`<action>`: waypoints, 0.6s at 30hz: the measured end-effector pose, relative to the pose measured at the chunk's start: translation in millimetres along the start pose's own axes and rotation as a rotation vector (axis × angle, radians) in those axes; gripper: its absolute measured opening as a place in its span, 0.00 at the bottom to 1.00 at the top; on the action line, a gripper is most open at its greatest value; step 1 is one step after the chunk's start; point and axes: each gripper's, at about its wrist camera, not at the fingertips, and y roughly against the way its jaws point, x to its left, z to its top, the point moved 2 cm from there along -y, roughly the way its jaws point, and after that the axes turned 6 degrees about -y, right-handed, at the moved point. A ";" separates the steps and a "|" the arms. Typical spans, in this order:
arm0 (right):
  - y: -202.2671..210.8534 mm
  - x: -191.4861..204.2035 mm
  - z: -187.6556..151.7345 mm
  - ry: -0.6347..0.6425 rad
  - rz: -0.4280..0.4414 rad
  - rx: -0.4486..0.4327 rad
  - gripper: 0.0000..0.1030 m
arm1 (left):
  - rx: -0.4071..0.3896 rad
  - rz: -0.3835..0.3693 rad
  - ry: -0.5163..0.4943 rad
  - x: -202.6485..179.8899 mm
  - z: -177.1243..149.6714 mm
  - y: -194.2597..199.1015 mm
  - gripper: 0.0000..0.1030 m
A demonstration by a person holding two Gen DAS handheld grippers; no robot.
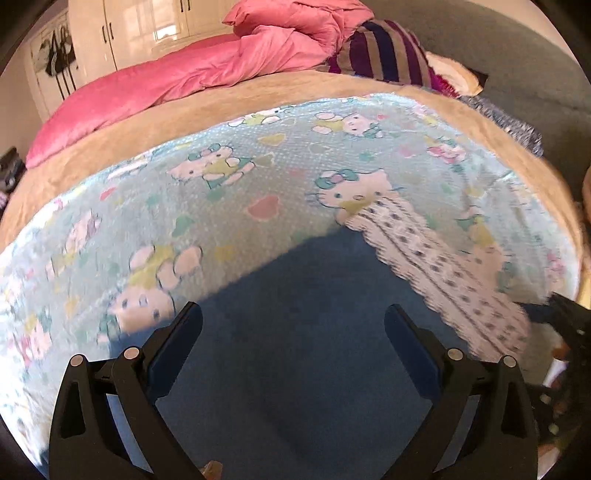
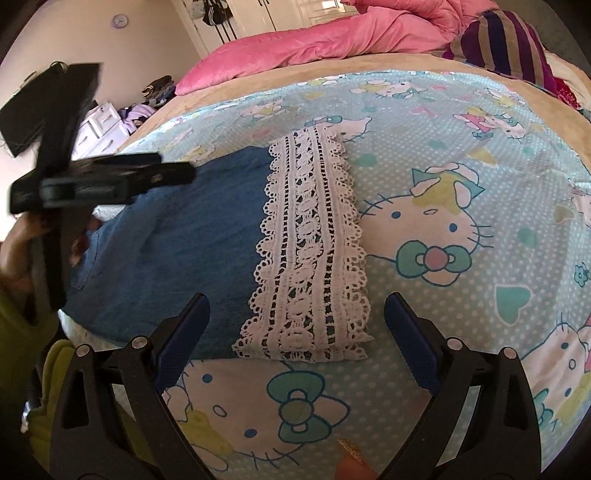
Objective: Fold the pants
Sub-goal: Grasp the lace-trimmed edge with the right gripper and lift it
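Observation:
Blue denim pants (image 2: 177, 243) with a white lace hem (image 2: 310, 258) lie flat on a cat-print sheet (image 2: 461, 155) on the bed. In the left wrist view the blue cloth (image 1: 295, 332) fills the lower middle and the lace hem (image 1: 443, 273) runs off to the right. My left gripper (image 1: 293, 317) is open just above the denim, holding nothing. My right gripper (image 2: 297, 308) is open over the lace hem's near end, holding nothing. The left gripper also shows in the right wrist view (image 2: 177, 173), blurred, over the pants' far side.
A pink duvet (image 1: 184, 74) and a striped purple pillow (image 1: 384, 51) lie at the far side of the bed. A tan blanket (image 1: 147, 125) borders the sheet. White wardrobe doors (image 1: 140, 26) stand behind. Clutter and white drawers (image 2: 103, 122) sit left of the bed.

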 end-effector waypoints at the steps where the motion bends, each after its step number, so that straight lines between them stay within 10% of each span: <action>1: -0.5 -1.0 -0.4 -0.005 0.005 -0.001 0.87 | 0.009 0.014 -0.008 1.3 2.4 -6.8 0.96; 12: -9.0 -0.4 3.2 -0.022 0.092 -0.006 0.71 | 0.060 -0.098 -0.047 6.8 21.7 -64.4 0.94; 18: -18.0 2.6 9.1 -0.024 0.114 -0.015 0.65 | 0.041 -0.175 -0.034 -6.4 22.8 -71.8 0.57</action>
